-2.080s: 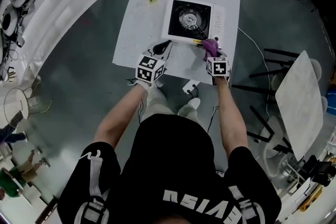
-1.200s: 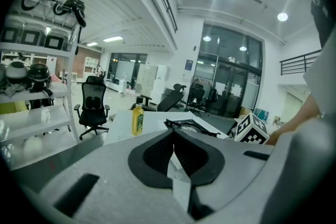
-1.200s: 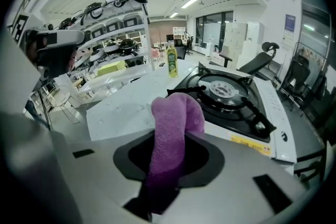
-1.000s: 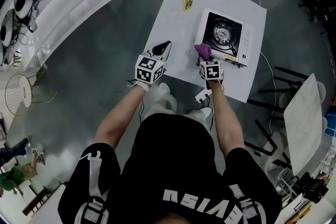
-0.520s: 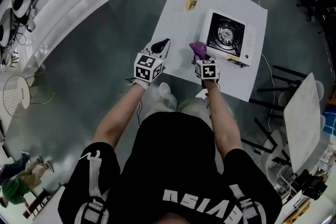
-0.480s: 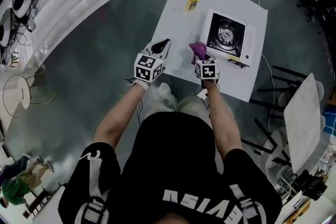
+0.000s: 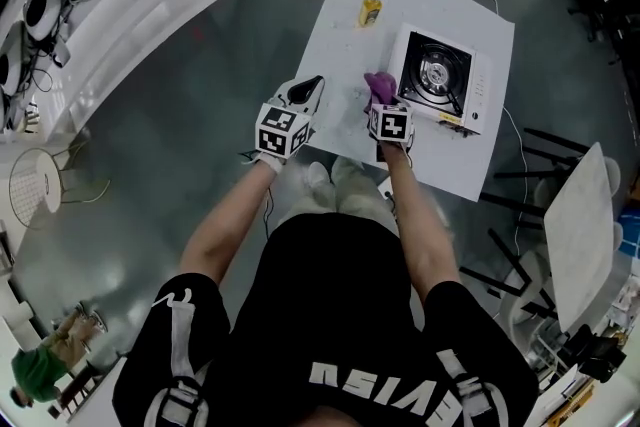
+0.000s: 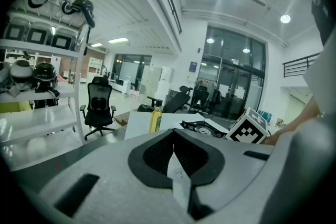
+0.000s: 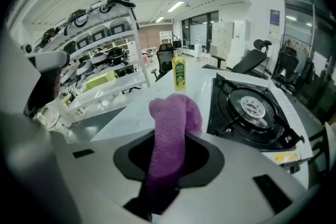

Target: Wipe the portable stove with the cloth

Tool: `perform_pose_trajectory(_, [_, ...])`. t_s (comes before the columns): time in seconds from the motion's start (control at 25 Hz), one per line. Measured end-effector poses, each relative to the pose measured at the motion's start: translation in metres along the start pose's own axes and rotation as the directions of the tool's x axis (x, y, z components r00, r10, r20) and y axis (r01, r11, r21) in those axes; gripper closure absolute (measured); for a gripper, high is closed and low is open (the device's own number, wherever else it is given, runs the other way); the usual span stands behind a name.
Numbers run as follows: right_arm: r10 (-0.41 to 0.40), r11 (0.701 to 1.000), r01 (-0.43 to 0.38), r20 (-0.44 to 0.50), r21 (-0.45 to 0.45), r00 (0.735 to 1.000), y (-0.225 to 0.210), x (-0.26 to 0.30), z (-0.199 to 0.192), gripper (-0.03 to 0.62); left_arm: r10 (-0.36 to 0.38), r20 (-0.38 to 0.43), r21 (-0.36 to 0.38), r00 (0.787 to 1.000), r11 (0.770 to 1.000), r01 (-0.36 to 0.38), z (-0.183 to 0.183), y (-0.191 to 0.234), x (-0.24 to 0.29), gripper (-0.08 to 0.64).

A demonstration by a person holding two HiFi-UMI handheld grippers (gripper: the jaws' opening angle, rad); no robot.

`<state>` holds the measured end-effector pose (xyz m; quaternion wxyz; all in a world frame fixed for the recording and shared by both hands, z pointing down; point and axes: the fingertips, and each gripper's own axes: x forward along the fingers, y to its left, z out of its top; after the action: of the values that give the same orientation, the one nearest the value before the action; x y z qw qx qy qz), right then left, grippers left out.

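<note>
Purple cloth [image 9: 170, 128] clamped in my right gripper [image 7: 384, 105], just beside the stove [image 7: 440, 80].
The cloth sticks up from between the jaws, over the white table [image 7: 340, 35] at the stove's left side; I cannot tell whether it touches either. The stove sits by the table's right edge. A yellow bottle [image 7: 371, 5] stands near the far edge. My left gripper [image 8: 176, 165], jaws together and empty, hovers by the near left corner, well apart from the stove.

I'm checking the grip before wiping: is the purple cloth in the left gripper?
No, the purple cloth is clamped in the right gripper; the left gripper has its jaws shut on nothing.
</note>
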<state>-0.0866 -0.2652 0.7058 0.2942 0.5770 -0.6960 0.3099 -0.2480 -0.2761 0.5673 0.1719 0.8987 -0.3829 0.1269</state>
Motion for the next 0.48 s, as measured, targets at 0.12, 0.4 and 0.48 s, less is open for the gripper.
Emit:
perform_pose_trajectory(0.12, [-0.040,0.998,0.040,-0.007,0.040,0.999,-0.009,0.006,0.011,0.494,-0.007,0.000,-0.002,1.000,1.000,0.007,0.005,0.006,0.010,0.551])
perform_pose_trajectory(0.4, [-0.109,0.980,0.116,-0.049,0.161,0.993,-0.027,0.021,0.028,0.494,-0.030,-0.004,-0.007,1.000,1.000,0.030,0.017,0.021,0.038,0.551])
perform_pose_trajectory(0.48, [-0.120,0.972,0.129,-0.056,0.197,0.991,-0.030,0.027,0.032,0.494,-0.034,-0.006,-0.011,0.999,0.999,0.034,0.018,0.025,0.046,0.551])
